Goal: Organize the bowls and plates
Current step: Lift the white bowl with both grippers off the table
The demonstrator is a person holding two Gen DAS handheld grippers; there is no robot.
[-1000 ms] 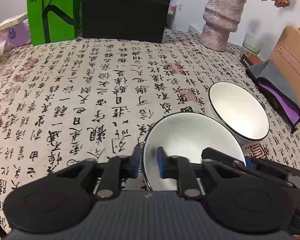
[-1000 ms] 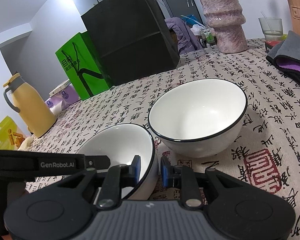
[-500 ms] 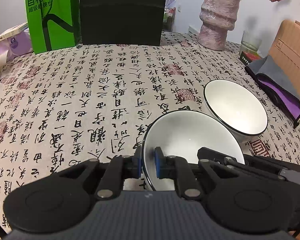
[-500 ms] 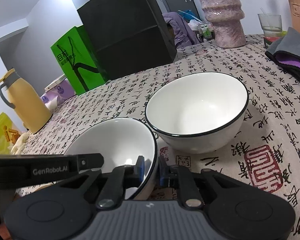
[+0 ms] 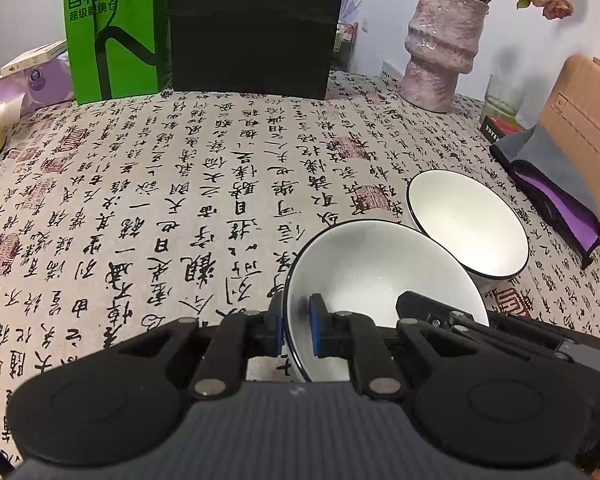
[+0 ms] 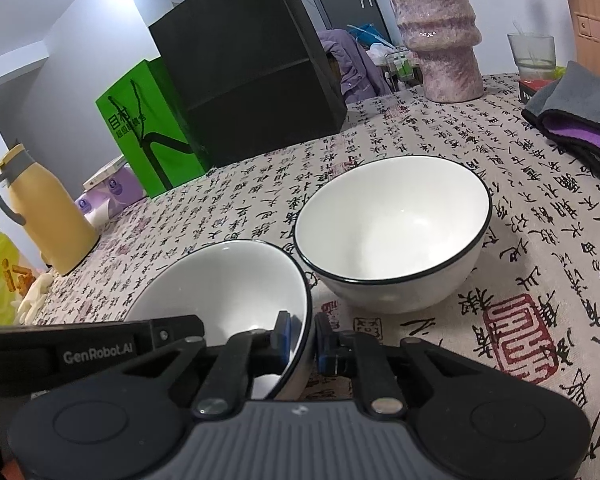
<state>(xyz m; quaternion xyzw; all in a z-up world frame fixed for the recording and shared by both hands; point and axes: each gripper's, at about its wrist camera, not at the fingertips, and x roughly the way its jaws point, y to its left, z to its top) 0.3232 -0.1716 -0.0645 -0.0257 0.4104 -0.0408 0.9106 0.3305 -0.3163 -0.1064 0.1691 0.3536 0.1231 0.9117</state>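
**Both grippers clamped on one bowl's rim**

Clamped onto the near bowl [image 5: 364, 276] from opposite sides are both grippers: the left gripper [image 5: 295, 330] is pinched on the rim at the bowl's 9 o'clock edge, the right gripper [image 6: 302, 338] on the rim at its 3 o'clock edge, one blue pad inside the wall and one outside in each case. The near bowl is seen tilted. At its 1 o'clock, rim almost touching rim, a second bowl [image 6: 396, 232] is seated upright on the calligraphy tablecloth [image 5: 160, 200]. Farther out, a black bag [image 5: 256, 28] and a green bag [image 5: 112, 32] are stood at 12 and 11 o'clock, a pink vase [image 5: 440, 48] at 1 o'clock, and a folded grey-and-purple cloth [image 6: 576, 120] at 2 o'clock.
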